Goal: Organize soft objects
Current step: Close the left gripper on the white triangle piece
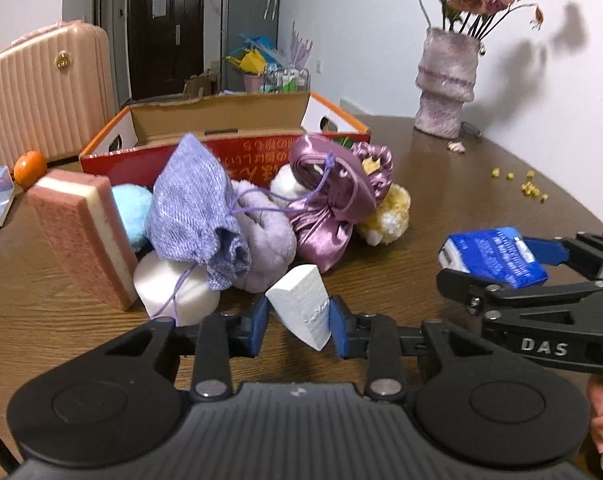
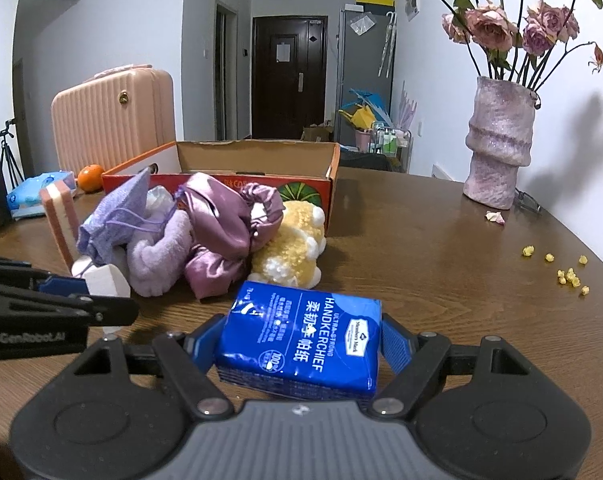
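My left tongs (image 1: 299, 316) are clamped tight, both blue pads pressing inward, tilted down. My right tongs (image 2: 297, 342) sit spread wider and gripping, angled down too, just right of the left pair.

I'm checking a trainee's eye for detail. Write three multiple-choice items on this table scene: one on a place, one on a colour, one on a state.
1. Where does the cardboard box stand?
A. behind the pile of soft things
B. under the table
C. on the suitcase

2. What colour is the tissue pack?
A. green
B. blue
C. red

3. What is the left gripper doing?
A. standing empty
B. gripping the vase
C. gripping the white foam wedge

Answers:
1 A, the open box sits on the table beyond the pouches and plush.
2 B, its wrapper is blue with white print.
3 C, both fingers press the wedge's sides.
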Motion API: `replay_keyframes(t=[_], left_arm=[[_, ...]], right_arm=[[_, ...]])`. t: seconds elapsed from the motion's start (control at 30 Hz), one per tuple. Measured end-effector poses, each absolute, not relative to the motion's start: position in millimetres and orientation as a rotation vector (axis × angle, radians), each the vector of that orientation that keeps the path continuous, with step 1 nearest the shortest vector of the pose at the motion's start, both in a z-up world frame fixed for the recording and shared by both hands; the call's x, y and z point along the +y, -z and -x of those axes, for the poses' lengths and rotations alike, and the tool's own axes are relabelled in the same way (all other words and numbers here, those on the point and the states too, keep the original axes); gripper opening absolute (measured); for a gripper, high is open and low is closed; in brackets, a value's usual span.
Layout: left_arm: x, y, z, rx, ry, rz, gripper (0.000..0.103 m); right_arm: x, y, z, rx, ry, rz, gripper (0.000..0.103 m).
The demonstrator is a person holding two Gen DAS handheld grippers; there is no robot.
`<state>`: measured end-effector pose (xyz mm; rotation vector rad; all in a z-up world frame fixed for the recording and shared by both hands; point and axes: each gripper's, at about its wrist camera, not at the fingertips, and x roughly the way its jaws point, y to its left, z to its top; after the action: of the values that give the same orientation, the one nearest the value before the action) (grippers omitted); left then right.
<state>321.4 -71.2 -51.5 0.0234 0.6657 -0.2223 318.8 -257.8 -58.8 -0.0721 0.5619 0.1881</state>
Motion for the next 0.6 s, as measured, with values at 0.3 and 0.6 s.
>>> replay_keyframes(t=[0.3, 0.6], left_arm=[[-57, 28, -306, 0.585, 0.220, -0.011, 0.033], [-41, 8, -306, 0.510, 0.209, 0.003, 0.033]], right_arm=[[-245, 45, -312, 0.518, -0.191, 0.084, 0.079], [-233, 27, -317, 0.471, -0.179, 0.096, 0.079]])
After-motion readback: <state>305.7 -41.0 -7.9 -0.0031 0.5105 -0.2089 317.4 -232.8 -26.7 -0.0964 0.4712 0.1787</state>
